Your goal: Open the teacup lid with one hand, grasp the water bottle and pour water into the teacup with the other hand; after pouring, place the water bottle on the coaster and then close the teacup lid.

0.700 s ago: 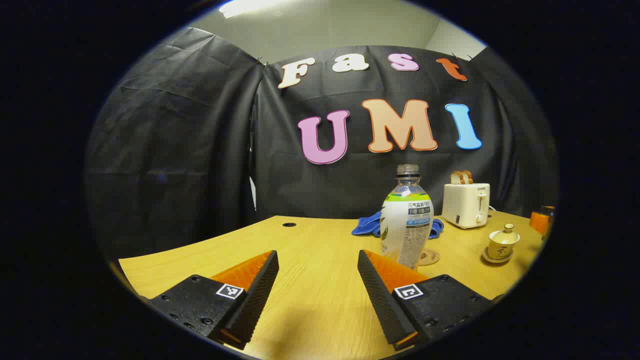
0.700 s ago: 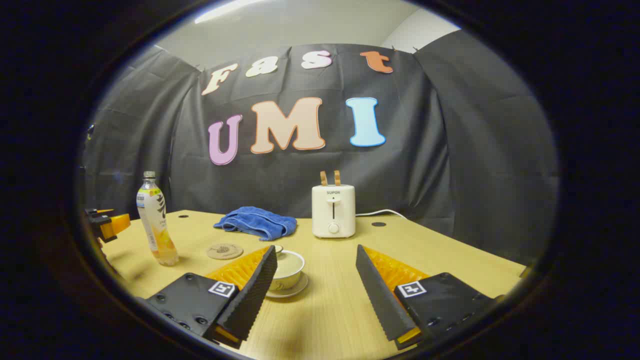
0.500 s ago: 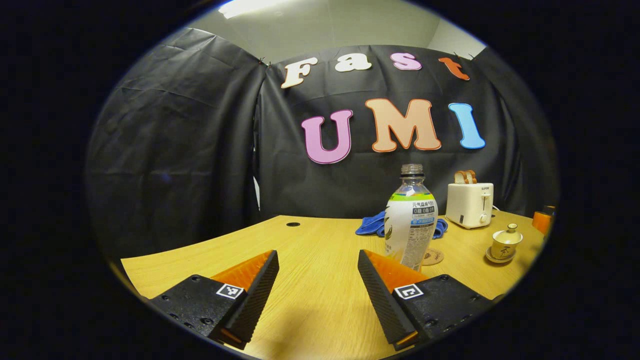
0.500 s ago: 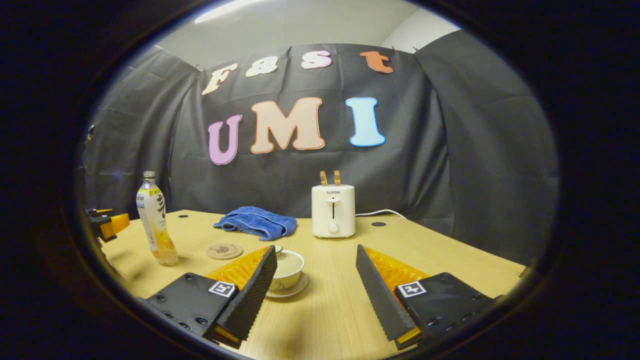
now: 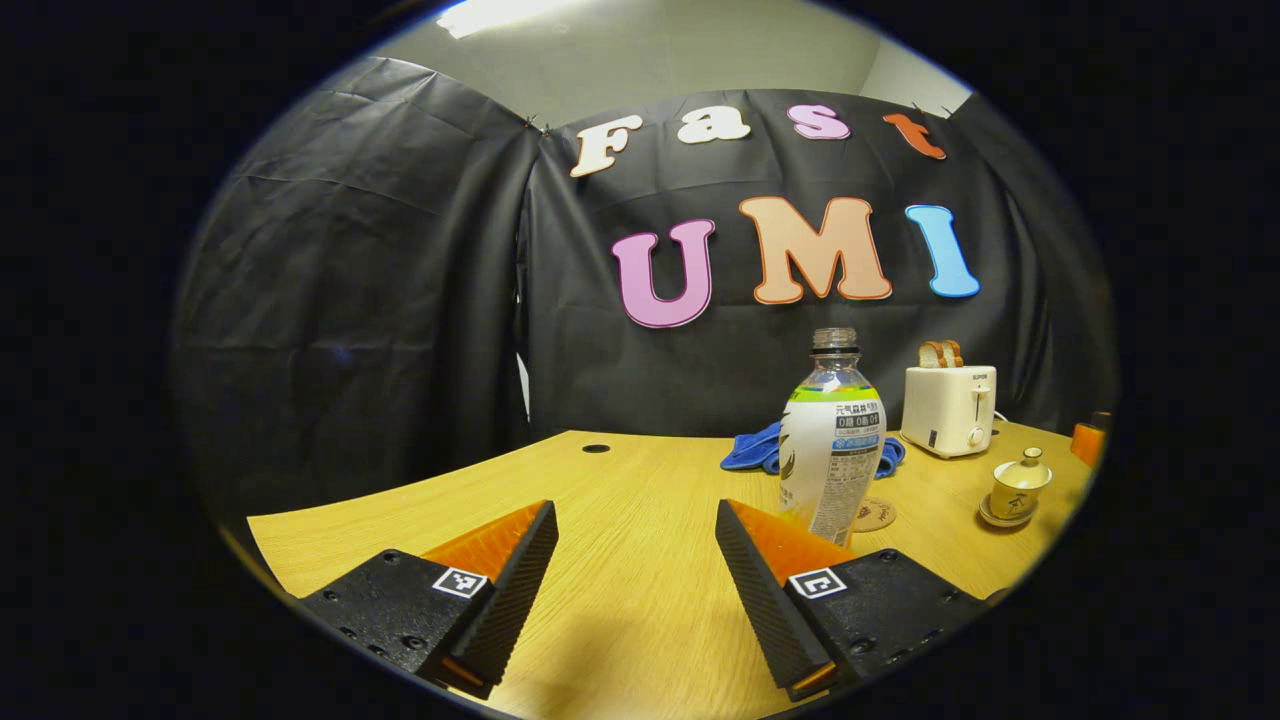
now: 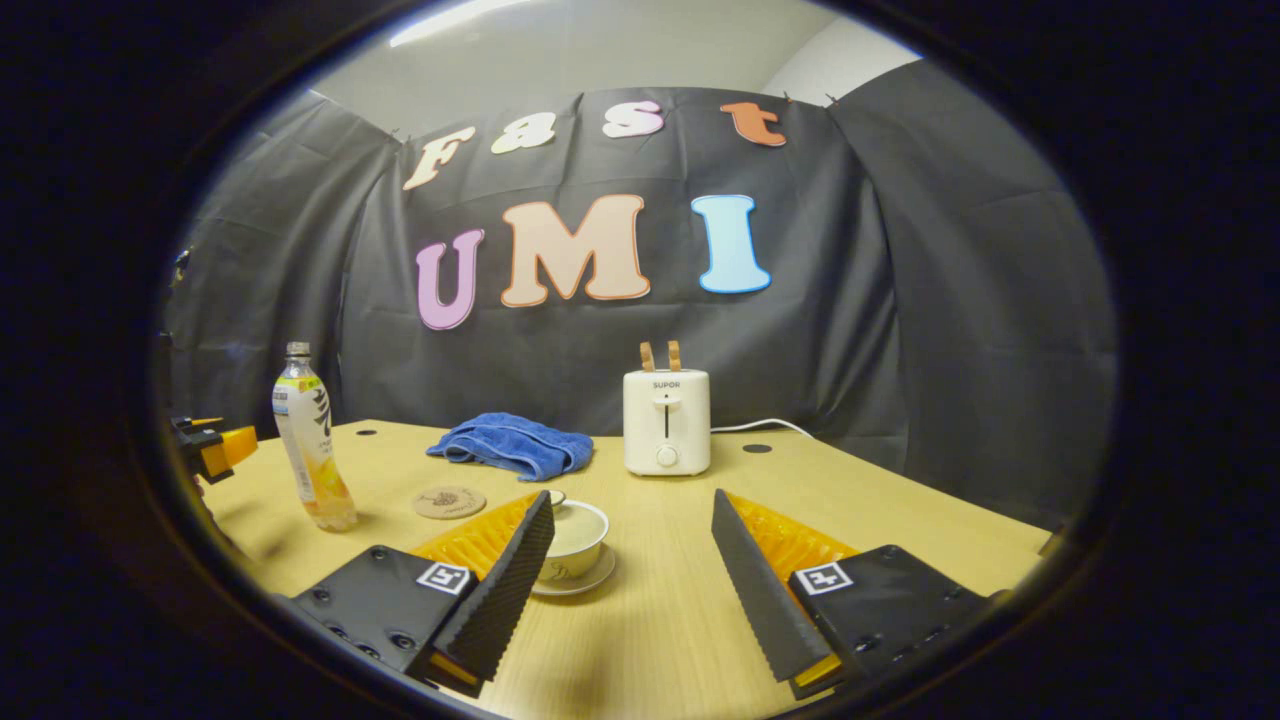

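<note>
the water bottle (image 5: 832,440) has drifted right past the left claw (image 5: 636,560) (both claws wide open, empty).

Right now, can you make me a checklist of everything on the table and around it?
Surface: light wooden table, small round holes near its back edge.
Job's things: uncapped clear plastic water bottle upright; round cork coaster bare; lidded cream ceramic teacup on its saucer.
Clutter: crumpled blue towel; white toaster holding bread slices.
Grippers: left gripper open, holding nothing; right gripper open, teacup just ahead.
Cables: white cord behind toaster.
Surroundings: black cloth wall.
</note>
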